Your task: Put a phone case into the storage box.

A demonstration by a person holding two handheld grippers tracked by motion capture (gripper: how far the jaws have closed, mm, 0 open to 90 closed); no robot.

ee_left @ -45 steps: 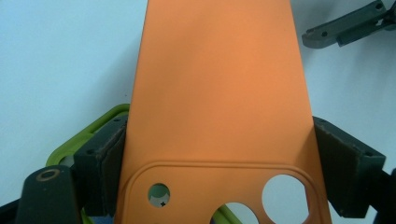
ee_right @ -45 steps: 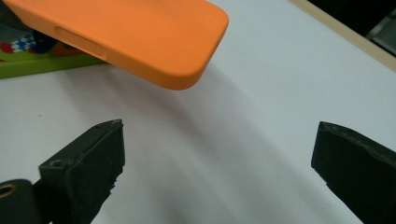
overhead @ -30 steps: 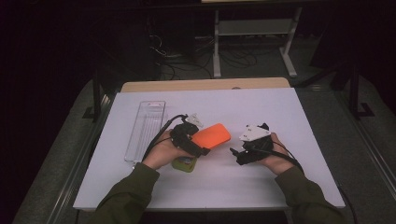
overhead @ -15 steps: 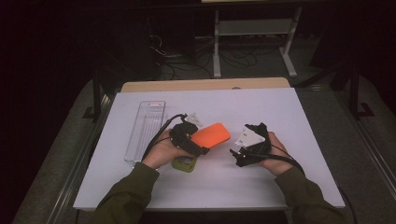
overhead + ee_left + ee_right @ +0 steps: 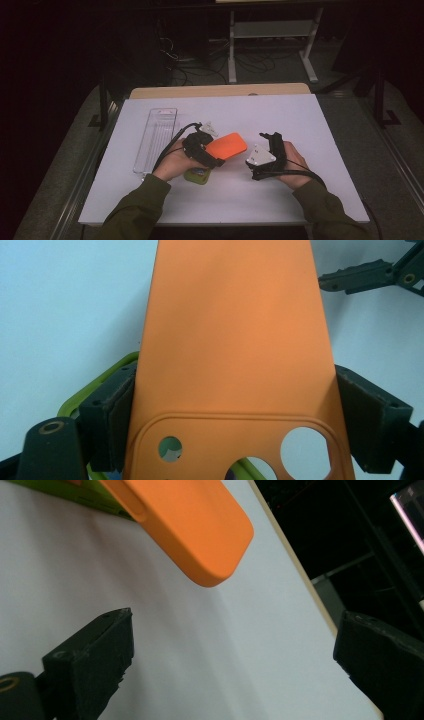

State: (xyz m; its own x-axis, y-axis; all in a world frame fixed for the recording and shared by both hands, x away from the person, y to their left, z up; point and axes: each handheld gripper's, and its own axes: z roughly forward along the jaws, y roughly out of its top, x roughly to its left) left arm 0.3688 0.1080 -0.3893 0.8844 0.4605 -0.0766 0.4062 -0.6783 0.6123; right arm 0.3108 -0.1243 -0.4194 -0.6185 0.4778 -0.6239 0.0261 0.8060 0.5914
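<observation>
The left hand-held gripper (image 5: 216, 156) grips an orange phone case (image 5: 227, 145) by its two long sides — the pads (image 5: 112, 412) press on it near the camera holes. The case sits near the middle of the white surface (image 5: 300, 120), tilted up, with a green case (image 5: 197, 175) just under its near end. The right hand-held gripper (image 5: 270, 142) is open and holds nothing — it waits just right of the orange case. A clear tray (image 5: 155, 140) lies to the left.
</observation>
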